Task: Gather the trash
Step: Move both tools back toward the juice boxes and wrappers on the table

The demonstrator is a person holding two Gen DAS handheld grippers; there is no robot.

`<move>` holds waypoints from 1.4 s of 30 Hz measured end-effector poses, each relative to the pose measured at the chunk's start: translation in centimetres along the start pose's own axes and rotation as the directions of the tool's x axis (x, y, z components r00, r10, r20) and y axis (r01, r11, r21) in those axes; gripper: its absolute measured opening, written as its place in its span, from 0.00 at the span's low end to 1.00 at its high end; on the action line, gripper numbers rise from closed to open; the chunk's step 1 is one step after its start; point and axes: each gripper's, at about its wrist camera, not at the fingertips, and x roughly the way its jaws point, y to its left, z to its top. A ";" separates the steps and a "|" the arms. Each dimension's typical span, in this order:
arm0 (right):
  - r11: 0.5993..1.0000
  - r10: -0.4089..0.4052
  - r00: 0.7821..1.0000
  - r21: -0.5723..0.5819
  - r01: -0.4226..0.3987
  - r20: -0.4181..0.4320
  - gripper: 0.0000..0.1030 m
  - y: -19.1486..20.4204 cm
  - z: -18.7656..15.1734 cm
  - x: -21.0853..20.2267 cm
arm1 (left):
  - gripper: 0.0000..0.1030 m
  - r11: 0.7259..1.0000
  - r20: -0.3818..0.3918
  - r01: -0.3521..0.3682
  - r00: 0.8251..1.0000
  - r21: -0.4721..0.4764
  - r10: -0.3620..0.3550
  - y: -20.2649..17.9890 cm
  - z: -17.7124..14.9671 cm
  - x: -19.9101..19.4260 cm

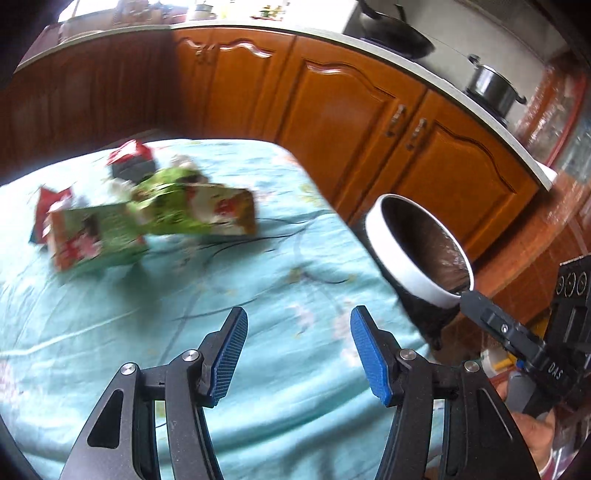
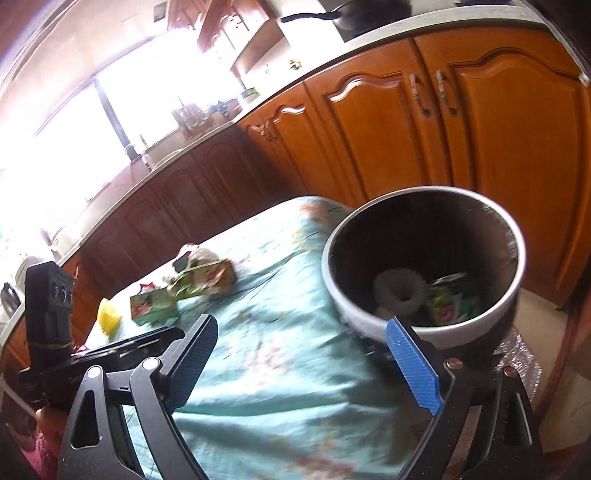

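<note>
Several pieces of trash lie on the turquoise tablecloth [image 1: 122,350]: two green cartons [image 1: 92,236] [image 1: 199,214] and red wrappers [image 1: 129,153] behind them. The right wrist view shows the same green cartons [image 2: 153,304], a yellow item [image 2: 109,315] and crumpled paper [image 2: 199,254]. A white-rimmed bin [image 1: 402,266] stands off the table's right edge. The bin [image 2: 334,295] holds a green carton [image 2: 448,302] and a white frilled piece [image 2: 399,291]. My left gripper [image 1: 299,314] is open and empty above the cloth, short of the cartons. My right gripper [image 2: 301,323] is open wide and empty, its right finger by the bin's rim.
Orange wooden cabinets [image 1: 351,110] run behind the table under a pale counter with a steel pot [image 1: 491,86] and a dark pan [image 1: 395,33]. A bright window [image 2: 92,110] is at the far left. Tiled floor [image 1: 535,251] lies beyond the bin.
</note>
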 end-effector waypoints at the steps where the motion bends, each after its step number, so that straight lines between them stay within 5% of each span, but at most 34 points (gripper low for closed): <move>1: 1.000 0.011 1.000 -0.007 -0.011 -0.015 0.92 0.6 -0.2 0.5 | 0.56 1.000 0.004 -0.009 1.000 -0.016 0.009 0.7 -0.2 -0.5; 17: 0.983 0.096 0.985 -0.140 -0.116 -0.141 0.92 7.7 -2.1 6.5 | 0.58 0.980 0.060 -0.081 0.994 -0.180 0.093 8.6 -2.2 -6.2; 33: 0.976 0.165 0.967 -0.107 -0.188 -0.193 0.91 8.2 3.8 13.4 | 0.68 0.959 0.086 -0.086 0.990 -0.272 0.114 13.3 0.9 -5.4; 35: 0.977 0.167 0.965 -0.097 -0.189 -0.202 0.87 8.2 4.3 14.8 | 0.68 0.957 0.088 -0.080 0.990 -0.277 0.108 13.9 1.5 -4.7; 42: 0.980 0.143 0.955 -0.100 -0.173 -0.259 0.48 8.4 4.7 19.0 | 0.68 0.958 0.068 -0.082 0.992 -0.274 0.104 15.0 2.8 -2.2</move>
